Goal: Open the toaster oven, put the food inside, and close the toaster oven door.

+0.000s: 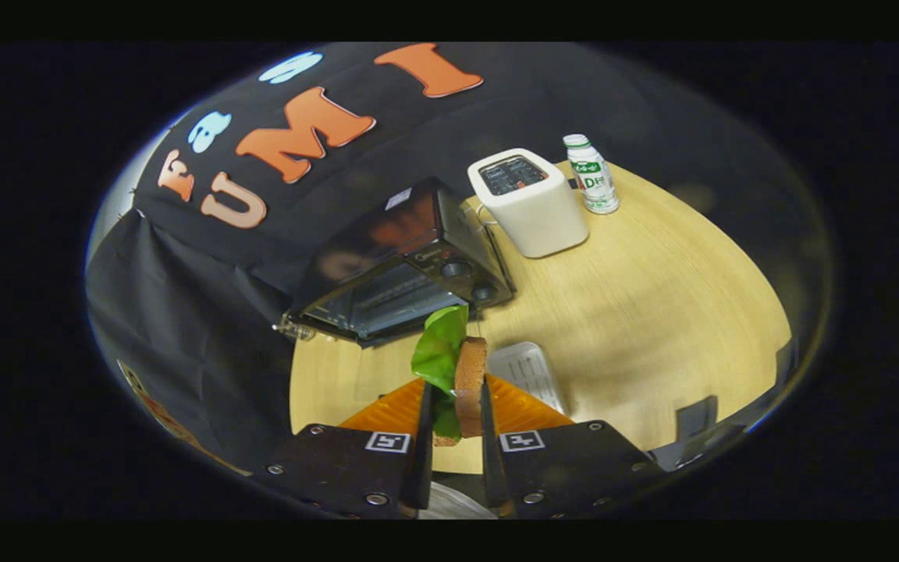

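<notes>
1. The gripper is clamped on the food: a brown slice of bread standing on its edge with a green leaf against it, and both fingers press on it from the sides.
2. The food is lifted above the wooden table, on the near side of the toaster oven and close to its front. In the picture the tip of the leaf overlaps the oven's lower front edge.
3. The oven door looks already open. I think it hangs down from the front, and I judge the wire rack inside can be seen, so the first step seems done.
4. The second step is in progress, in my judgement: the food is picked up but not yet inside the oven. After it, closing the door is left.
5. To the far right side of the toaster oven, just beside it, stands a white pop-up toaster, and beyond that a small white bottle with a green label.
6. Near the food, on the oven's front-right side, a pale flat tray lies on the table. The fingers cover part of it.
7. The door's edge and handle are hard to make out, because the oven is dark and shiny with reflections.
8. The lower part of the food is hidden between the fingers, so how deep the grip goes I cannot tell.
</notes>
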`<act>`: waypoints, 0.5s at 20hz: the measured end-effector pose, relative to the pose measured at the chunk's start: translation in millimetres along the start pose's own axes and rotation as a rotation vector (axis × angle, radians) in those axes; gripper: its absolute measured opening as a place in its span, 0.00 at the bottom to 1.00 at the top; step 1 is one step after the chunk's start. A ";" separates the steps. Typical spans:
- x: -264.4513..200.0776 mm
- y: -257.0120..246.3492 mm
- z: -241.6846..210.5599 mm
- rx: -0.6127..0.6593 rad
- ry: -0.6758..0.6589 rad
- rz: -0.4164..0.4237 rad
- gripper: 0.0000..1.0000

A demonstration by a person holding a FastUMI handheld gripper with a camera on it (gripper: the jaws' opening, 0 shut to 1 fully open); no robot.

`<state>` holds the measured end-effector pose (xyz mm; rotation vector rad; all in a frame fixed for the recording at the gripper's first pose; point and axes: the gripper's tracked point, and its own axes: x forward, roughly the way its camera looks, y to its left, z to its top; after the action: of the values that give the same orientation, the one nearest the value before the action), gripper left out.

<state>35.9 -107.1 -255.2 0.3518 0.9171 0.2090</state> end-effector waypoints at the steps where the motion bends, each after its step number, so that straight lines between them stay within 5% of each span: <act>1: 6.4 7.0 -1.8 0.032 -0.035 0.006 0.27; 10: 77.6 68.6 -14.0 0.442 -0.278 0.148 0.27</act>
<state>68.8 -15.7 -293.9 0.8389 0.6557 0.0869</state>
